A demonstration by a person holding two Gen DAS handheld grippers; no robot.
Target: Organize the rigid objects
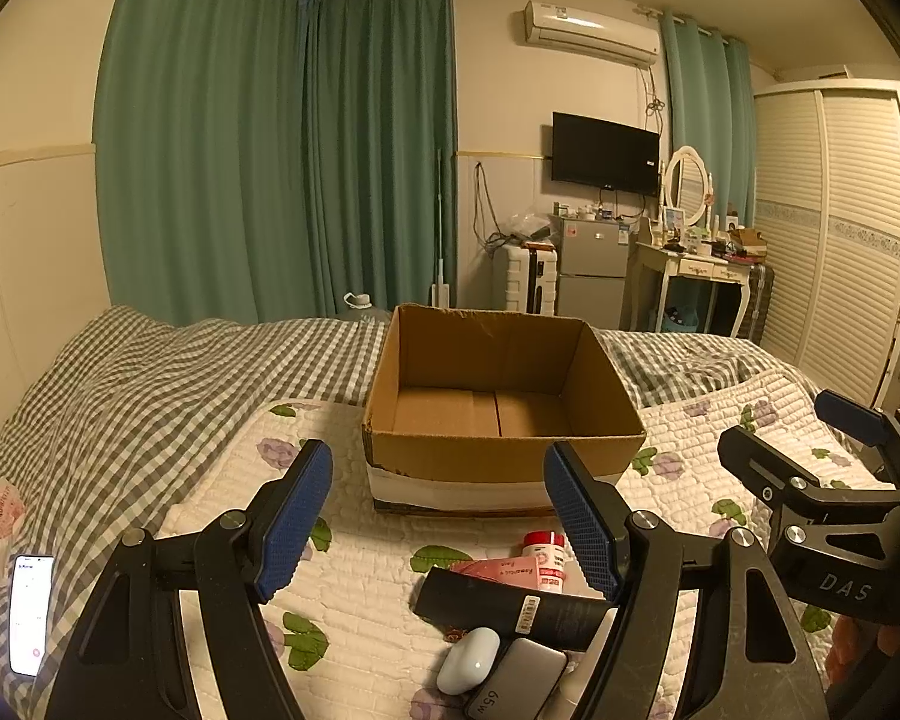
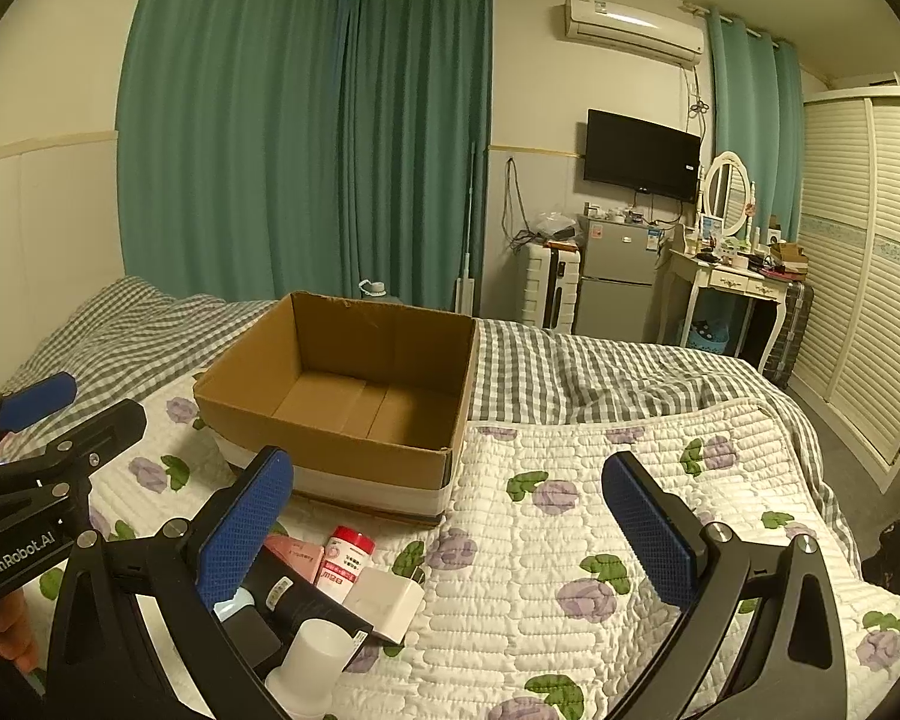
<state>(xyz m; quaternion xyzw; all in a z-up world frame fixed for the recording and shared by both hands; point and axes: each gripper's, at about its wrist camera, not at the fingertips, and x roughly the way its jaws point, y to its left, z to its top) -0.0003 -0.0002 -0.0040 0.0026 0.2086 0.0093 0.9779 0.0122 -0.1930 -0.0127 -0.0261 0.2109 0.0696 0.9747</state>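
The right gripper (image 1: 810, 450) carries "DAS" on its black body in the left wrist view, the left gripper (image 2: 48, 414) reads "GenRobot.AI" in the right wrist view, and a grey charger (image 1: 519, 684) among the items on the quilt shows "65W"

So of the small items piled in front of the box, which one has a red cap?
The white bottle with the red cap, lying nearest the cardboard box. It sits beside the pink box; the black tube and white charger have no red.
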